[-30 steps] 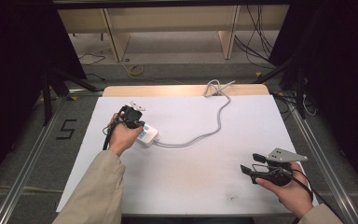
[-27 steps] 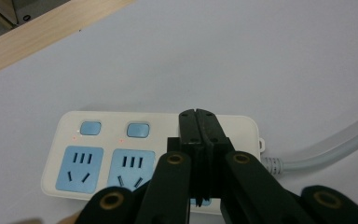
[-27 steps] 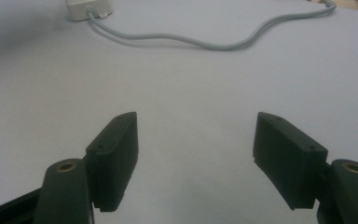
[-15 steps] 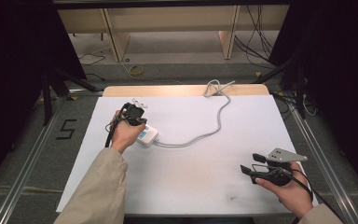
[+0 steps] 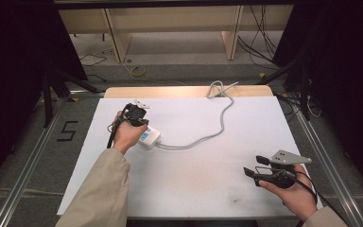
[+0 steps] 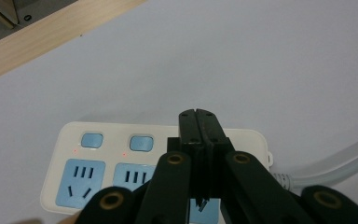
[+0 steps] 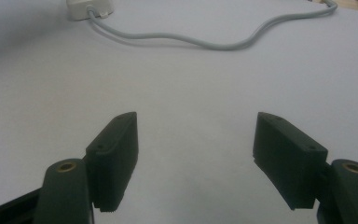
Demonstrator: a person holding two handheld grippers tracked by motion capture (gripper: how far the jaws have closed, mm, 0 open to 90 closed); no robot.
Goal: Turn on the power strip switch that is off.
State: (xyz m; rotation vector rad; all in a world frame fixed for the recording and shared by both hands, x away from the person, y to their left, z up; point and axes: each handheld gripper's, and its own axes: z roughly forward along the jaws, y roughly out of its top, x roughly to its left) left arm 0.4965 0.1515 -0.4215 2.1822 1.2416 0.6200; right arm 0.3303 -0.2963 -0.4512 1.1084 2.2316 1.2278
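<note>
Two blue-switch sockets, white power strip [image 6: 158,163] w/ grey cord [image 5: 217,127].

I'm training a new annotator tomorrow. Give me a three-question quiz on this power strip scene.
1. True or false: the left gripper has its jaws shut over the power strip.
2. Which describes the right gripper?
A. shut on the cable
B. open above bare table
C. shut on the power strip
3. Fill in: the grey cable runs from the power strip towards the table's ___ edge.

Key: 1 true; 2 B; 3 far, where the white table meets a wooden strip.
</note>
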